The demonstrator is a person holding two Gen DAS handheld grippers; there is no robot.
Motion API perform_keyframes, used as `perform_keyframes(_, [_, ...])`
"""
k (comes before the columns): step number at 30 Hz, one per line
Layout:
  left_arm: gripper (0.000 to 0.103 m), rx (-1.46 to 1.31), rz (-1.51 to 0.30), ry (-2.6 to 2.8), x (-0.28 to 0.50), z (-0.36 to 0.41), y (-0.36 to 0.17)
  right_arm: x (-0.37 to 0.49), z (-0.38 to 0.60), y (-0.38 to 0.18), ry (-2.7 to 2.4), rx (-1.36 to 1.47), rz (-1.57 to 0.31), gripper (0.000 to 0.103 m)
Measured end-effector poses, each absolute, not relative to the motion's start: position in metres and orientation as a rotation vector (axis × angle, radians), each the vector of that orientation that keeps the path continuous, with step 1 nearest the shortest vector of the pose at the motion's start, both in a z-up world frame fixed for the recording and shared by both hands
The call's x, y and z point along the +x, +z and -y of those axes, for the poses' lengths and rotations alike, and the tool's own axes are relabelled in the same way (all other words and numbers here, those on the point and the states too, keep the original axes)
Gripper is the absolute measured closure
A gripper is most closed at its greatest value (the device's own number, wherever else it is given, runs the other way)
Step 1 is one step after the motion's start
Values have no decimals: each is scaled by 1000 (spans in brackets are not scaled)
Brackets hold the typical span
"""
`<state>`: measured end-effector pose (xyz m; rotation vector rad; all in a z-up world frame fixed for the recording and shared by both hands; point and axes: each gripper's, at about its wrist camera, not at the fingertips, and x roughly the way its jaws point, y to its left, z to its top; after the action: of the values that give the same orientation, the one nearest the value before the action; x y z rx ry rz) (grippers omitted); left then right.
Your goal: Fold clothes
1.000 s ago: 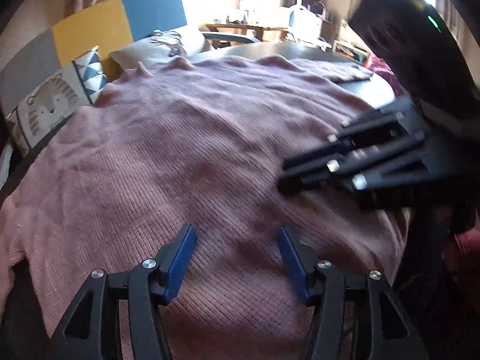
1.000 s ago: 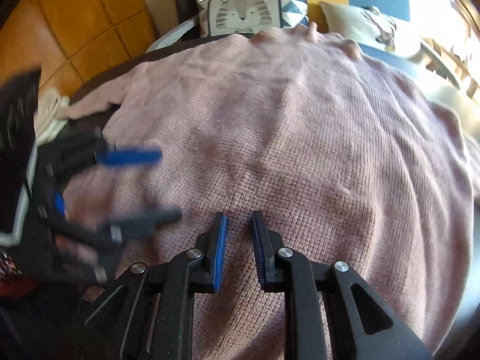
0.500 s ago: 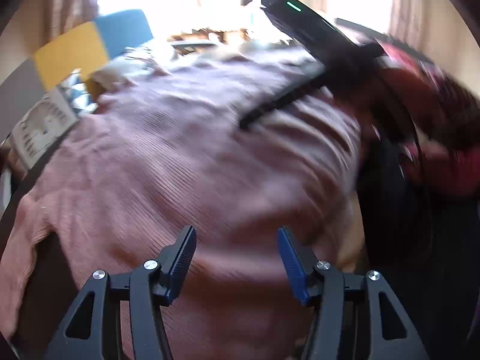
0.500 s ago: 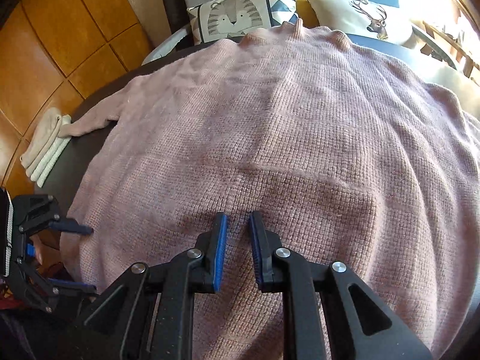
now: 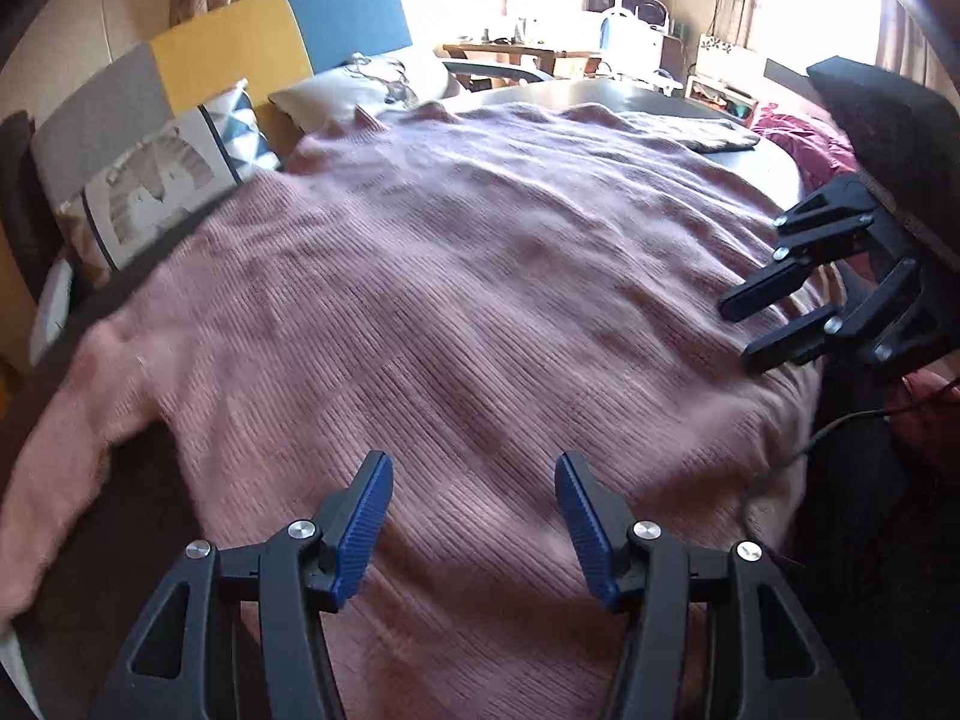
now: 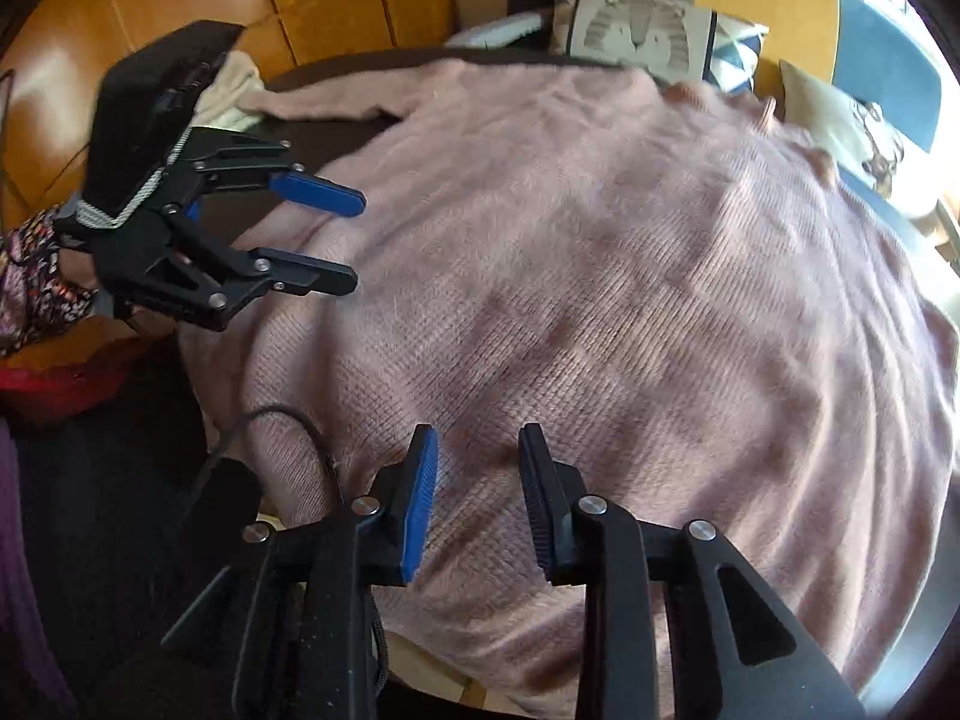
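A sunlit living room surrounds us: a sofa (image 5: 228, 54) in grey, yellow and blue panels runs along the upper left of the left wrist view, with a lion-print cushion (image 5: 162, 180) leaning on it. The dark round bench (image 5: 606, 96) is almost wholly covered by the pink knit sweater (image 5: 468, 276), spread flat, one sleeve (image 5: 66, 468) trailing to the lower left.

The left tongs (image 5: 474, 516) stand wide apart above the knit near its lower hem, nothing between them. The right tongs (image 6: 477, 486) have just been opening; they are parted now, with a narrower gap, and bare too, over the hem at the bottom of their own view. In the left view the right tongs sit at the right edge, beside the sweater's side.

We judge the first fold is being set up. To do it well, we should pinch matching points on one side edge, lift both together, and lay the fabric over evenly without dragging wrinkles.
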<state>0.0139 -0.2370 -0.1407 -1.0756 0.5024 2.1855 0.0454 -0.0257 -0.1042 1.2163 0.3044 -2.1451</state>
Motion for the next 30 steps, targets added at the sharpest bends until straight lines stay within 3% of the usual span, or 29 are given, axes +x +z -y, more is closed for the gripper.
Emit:
perform_keyframes(5, [45, -1057, -478, 2383, -40, 217, -138, -14, -17, -82, -2457, 1225, -167, 72])
perform_keyframes(9, [43, -1066, -601, 2528, -79, 205, -156, -74, -59, -88, -2647, 1357, -9, 72])
perform_keyframes(12, [41, -1044, -553, 2542, -80, 214, -157, -103, -84, -102, -2726, 1458, 34, 72])
perform_keyframes(19, [37, -1096, -442, 2556, -76, 235, -160, -95, -111, -119, -2756, 1444, 1, 67])
perform_keyframes(25, [38, -1091, -481, 2614, -81, 223, -153, -88, -174, -83, -2887, 1323, 205, 66])
perform_keyframes(30, [38, -1087, -556, 2667, -101, 206, -158, -113, -273, -90, -3062, 1513, 406, 66])
